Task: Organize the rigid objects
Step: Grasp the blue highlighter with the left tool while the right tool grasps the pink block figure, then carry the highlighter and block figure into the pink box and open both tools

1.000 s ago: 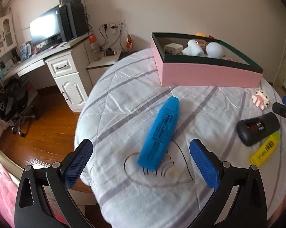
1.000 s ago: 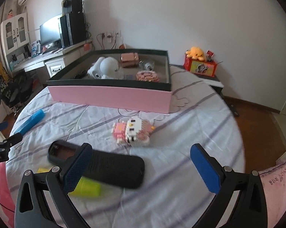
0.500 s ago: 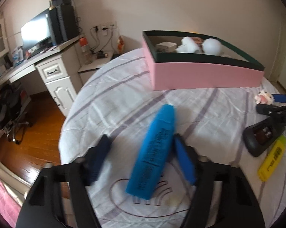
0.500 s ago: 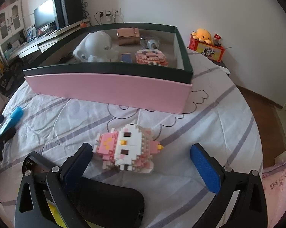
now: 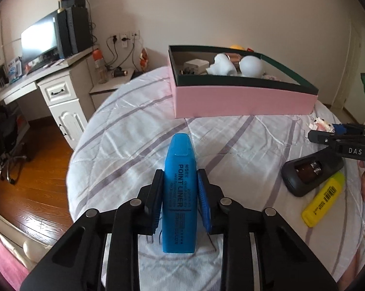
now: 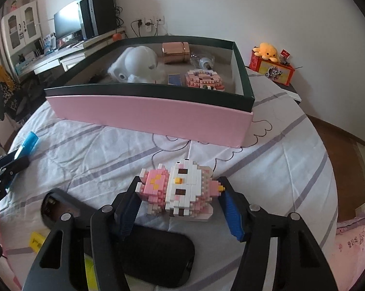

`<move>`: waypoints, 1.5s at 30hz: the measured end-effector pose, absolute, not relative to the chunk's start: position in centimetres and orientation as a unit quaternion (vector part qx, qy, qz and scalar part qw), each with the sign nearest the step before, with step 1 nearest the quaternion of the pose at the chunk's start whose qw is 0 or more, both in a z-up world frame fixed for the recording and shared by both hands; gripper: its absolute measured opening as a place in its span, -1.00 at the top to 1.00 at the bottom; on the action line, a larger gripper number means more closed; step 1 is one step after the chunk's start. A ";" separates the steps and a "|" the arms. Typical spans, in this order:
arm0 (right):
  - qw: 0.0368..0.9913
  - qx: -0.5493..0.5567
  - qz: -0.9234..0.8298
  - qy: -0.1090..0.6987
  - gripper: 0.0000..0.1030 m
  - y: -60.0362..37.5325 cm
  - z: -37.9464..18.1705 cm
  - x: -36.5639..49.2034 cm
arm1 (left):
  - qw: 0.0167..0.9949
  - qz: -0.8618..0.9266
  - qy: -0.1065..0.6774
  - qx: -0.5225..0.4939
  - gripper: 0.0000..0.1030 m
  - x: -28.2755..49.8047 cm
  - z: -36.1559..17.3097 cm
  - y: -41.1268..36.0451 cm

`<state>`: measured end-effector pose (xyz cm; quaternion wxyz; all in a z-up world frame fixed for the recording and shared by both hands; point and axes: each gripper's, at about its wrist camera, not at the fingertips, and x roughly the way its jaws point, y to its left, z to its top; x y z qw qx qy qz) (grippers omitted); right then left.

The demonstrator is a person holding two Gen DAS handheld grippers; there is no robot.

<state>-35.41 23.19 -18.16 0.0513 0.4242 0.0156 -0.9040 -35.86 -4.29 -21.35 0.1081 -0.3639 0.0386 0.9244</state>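
Tongs both just closing — my left tongs (image 5: 180, 200) pinch blue highlighter (image 5: 180, 194) on the bed; right tongs (image 6: 177, 208) bracket brick figure (image 6: 180, 191), pads maybe touching. Squeeze evenly, lift straight w/o tilting — then pink box (image 6: 148, 114).

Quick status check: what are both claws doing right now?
Left gripper closing on blue marker. Right gripper closing around brick toy. Pink box ahead, nothing blocking.
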 end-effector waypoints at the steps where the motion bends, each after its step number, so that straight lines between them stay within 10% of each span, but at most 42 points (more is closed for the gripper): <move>1: 0.051 0.427 -0.903 0.015 -0.22 23.3 -18.1 -35.2 | 0.107 0.925 0.037 -0.363 0.48 -35.7 -21.2 -4.3; 45: 0.111 0.311 -0.944 0.007 -0.22 24.7 -8.7 -32.7 | 0.160 0.949 0.105 -0.251 0.48 -35.7 -9.6 3.1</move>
